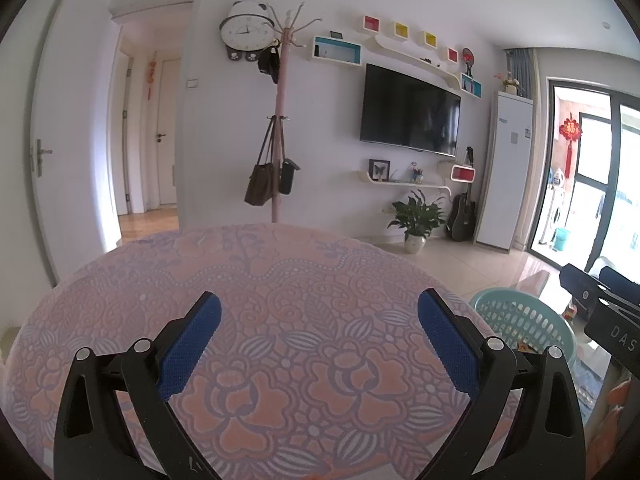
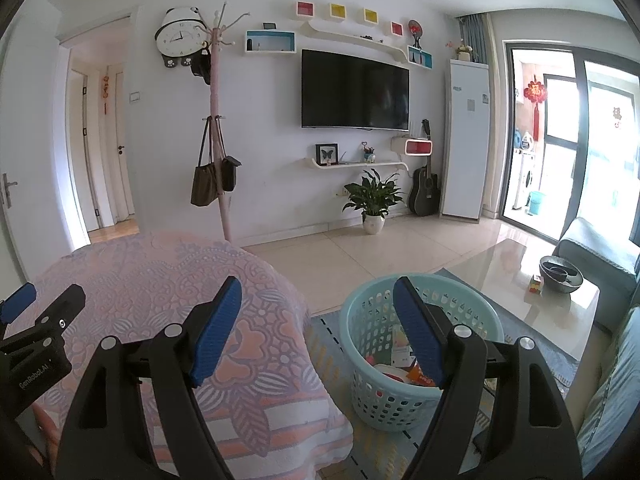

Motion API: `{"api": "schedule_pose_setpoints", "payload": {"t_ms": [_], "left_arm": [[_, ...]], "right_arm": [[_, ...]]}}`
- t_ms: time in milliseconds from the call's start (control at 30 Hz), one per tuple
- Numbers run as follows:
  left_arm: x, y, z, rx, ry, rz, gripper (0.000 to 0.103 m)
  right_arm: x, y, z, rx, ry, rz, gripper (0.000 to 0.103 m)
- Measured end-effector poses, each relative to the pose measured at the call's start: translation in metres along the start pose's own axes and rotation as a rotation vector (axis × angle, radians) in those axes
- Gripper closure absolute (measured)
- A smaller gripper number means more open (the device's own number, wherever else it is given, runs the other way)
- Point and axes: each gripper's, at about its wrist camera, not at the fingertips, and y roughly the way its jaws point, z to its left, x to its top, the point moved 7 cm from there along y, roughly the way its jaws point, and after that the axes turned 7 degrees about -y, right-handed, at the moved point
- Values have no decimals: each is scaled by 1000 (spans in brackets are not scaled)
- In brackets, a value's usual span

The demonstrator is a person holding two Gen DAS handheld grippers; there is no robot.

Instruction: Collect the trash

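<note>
Pink-and-lilac patterned blanket (image 1: 256,320) spread over a rounded surface, filling the lower half of the left wrist view and the lower left of the right wrist view. Beige tiled floor (image 2: 360,252) across the middle of the right view, a striped rug (image 2: 332,336) at lower centre under the basket. Black television (image 2: 355,90) on the white wall, upper centre. Tall white cabinet unit (image 2: 466,140) at right of centre, beside the glass balcony door (image 2: 568,140). Glossy low table (image 2: 532,292) at right, carrying a dark bowl (image 2: 560,274) and a small red-yellow box (image 2: 536,283); grey sofa (image 2: 600,256) behind it.

Pale turquoise laundry basket (image 2: 400,392) at lower centre-right of the right view, on the rug just beside the blanket's edge; same basket at the lower right edge of the left view. Inside it, trash (image 2: 404,360): white and orange wrappers and packets piled at the bottom.

Left claw (image 1: 319,322) released, blue pads (image 1: 192,344) spread wide over the blanket, nothing between them. Right claw (image 2: 318,320) likewise released, pads apart, straddling the blanket's edge and the near rim of the basket, gripping nothing.

Pink coat stand (image 2: 218,132) left of centre with a brown bag (image 2: 205,184) hanging. Potted plant (image 2: 373,200) and black guitar (image 2: 425,192) against the wall below the shelves. Panda wall clock (image 2: 178,36) at upper left.
</note>
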Motion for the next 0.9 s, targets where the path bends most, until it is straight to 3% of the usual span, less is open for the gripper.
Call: {"api": "schedule_pose_setpoints", "payload": {"t_ms": [900], "left_arm": [[1,0,3,2,0,-10,7]], "right_arm": [[-3,7,-2,13,14,20,29]]}}
